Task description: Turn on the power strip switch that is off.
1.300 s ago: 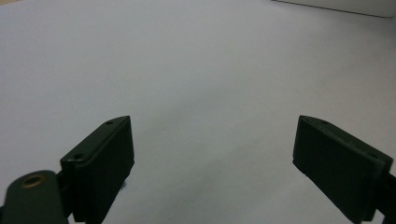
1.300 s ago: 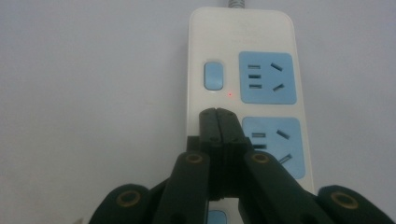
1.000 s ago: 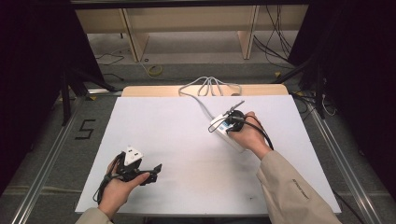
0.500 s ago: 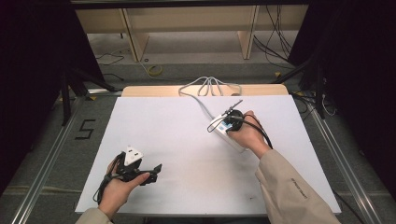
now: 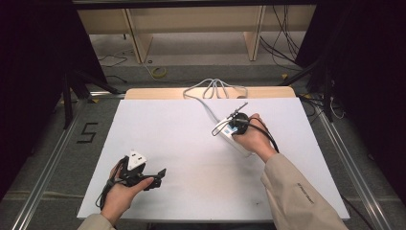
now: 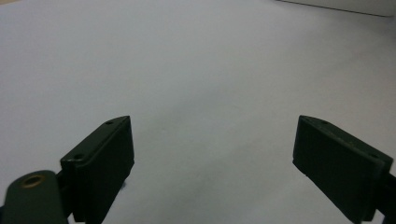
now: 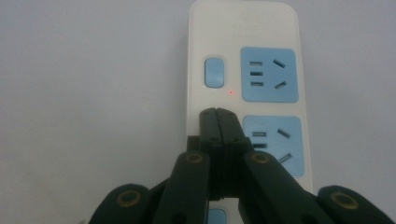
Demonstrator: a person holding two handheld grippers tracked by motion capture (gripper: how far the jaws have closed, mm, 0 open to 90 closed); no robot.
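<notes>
Right gripper (image 7: pixel 218 114) closed, tips down over power strip (image 7: pixel 243 60) mid-counter (image 5: pixel 191 143), by a switch (image 7: pixel 214 72). Red light (image 7: pixel 230 92) glowing. Left gripper (image 6: pixel 212 158) wide, idle. Probably switch-pressing; progress unclear.

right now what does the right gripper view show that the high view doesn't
Right gripper view: the power strip's blue sockets, a blue switch with a small red light lit beside it, and the right claw shut, its tips over the strip.

High view: the whole white table, the left claw apart near the front left, the strip's cord looping at the far edge, both forearms.

Both: the strip lying on the table under the right claw.
</notes>
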